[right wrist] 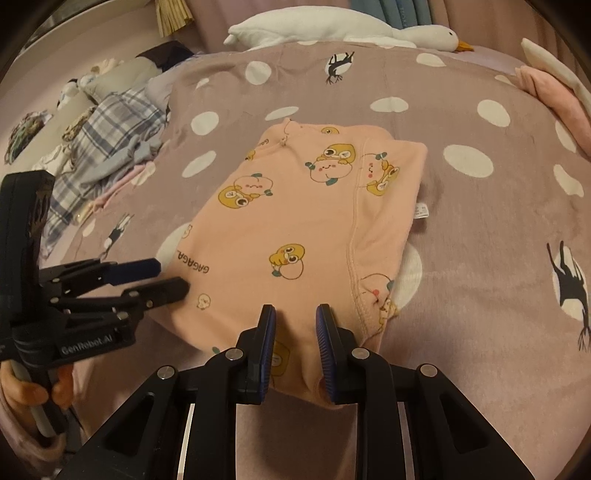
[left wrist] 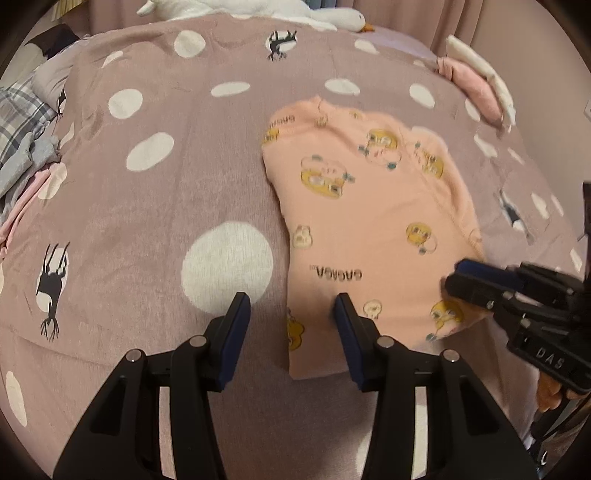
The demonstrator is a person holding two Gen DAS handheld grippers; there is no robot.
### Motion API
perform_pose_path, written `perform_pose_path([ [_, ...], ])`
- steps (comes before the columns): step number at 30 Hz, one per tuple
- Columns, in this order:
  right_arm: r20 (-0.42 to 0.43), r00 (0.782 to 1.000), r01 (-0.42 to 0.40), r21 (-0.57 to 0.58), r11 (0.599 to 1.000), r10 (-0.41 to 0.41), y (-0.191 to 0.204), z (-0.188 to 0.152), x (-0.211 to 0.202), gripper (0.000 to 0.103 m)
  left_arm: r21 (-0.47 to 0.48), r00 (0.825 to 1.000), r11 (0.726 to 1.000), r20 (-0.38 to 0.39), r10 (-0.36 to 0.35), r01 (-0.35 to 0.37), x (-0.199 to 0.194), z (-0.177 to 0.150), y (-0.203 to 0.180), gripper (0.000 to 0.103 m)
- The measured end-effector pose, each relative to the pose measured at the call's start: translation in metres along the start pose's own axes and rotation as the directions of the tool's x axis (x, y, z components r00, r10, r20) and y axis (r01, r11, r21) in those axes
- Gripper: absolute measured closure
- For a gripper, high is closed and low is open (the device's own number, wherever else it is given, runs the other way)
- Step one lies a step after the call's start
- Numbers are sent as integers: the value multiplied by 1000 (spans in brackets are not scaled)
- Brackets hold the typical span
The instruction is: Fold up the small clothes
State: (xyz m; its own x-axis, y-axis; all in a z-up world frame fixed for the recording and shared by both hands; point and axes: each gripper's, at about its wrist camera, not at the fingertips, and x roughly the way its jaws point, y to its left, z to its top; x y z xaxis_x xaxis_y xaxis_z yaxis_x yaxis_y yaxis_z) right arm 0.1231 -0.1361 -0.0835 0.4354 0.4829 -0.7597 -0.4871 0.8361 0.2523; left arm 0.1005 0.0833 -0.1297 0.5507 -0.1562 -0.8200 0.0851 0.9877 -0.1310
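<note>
A small pink garment [left wrist: 369,221] with cartoon prints lies folded on the mauve dotted blanket [left wrist: 147,203]; it also shows in the right wrist view [right wrist: 295,229]. My left gripper [left wrist: 291,306] is open, its fingers astride the garment's near left edge. It also shows from the side in the right wrist view [right wrist: 173,277]. My right gripper [right wrist: 294,317] is open with a narrow gap, over the garment's near edge, cloth between the fingers. It also shows in the left wrist view [left wrist: 452,277] at the garment's right side.
A white goose plush [right wrist: 332,29] lies at the far edge of the bed. A pile of plaid and grey clothes [right wrist: 103,147] lies to the left. Folded pink and cream clothes [left wrist: 476,85] sit at the far right.
</note>
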Motion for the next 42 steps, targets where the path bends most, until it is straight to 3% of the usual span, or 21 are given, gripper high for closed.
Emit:
perform_pose_path([
  [7, 21, 1000, -23, -7, 1000, 24, 6, 6, 3, 78, -26, 997, 999, 63, -37, 39, -2, 34, 3, 57],
  [14, -41, 999, -24, -52, 998, 22, 11, 6, 13, 78, -4, 999, 999, 22, -37, 37, 29, 58, -6, 69],
  [18, 2, 999, -35, -46, 998, 35, 6, 18, 4, 78, -15, 998, 999, -46, -43, 43, 56, 58, -2, 64],
  [26, 94, 996, -6, 117, 993, -5, -24, 72, 17, 77, -29, 997, 997, -35, -67, 65, 52, 55, 4, 63],
  [29, 66, 997, 29, 152, 988, -39, -32, 85, 36, 77, -28, 997, 998, -38, -64, 63, 52, 55, 5, 63],
  [33, -35, 995, 99, 198, 975, -94, -46, 87, 66, 78, -28, 997, 998, -42, -64, 62, 53, 56, 5, 63],
  [42, 13, 997, 73, 117, 990, -75, -33, 76, 35, 77, 6, 999, 999, -32, -38, 38, 38, 46, -2, 63],
])
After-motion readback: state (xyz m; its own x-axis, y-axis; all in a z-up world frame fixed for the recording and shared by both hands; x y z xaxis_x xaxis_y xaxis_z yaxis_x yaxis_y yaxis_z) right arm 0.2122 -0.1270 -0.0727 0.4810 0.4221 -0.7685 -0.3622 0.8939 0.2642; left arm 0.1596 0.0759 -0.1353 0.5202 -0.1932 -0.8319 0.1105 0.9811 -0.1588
